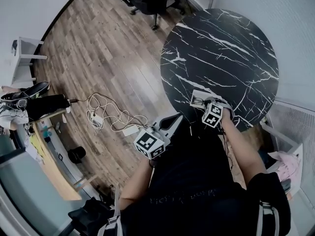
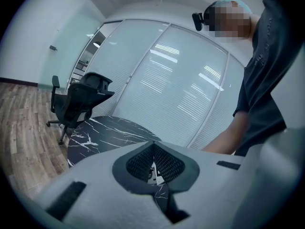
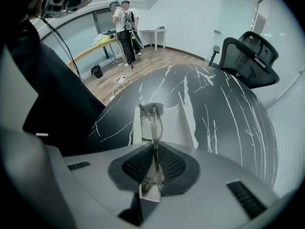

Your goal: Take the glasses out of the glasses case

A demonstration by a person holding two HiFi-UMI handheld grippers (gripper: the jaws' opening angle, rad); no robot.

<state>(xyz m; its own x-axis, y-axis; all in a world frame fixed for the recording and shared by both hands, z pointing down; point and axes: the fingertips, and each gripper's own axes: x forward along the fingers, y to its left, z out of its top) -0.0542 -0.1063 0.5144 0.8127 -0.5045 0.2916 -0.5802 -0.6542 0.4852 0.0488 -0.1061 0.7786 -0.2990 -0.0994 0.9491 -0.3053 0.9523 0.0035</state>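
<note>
Lower part of the thin wire-framed glasses is buried between the pads of the right hand-held gripper, which also hides the near end of the white open glasses case.

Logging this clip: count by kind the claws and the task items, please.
Grey handheld claws: 2, left claw and right claw
Thin wire-framed glasses, clamped in the right claw: 1
White glasses case on the black marble round table: 1
Total: 4
</note>
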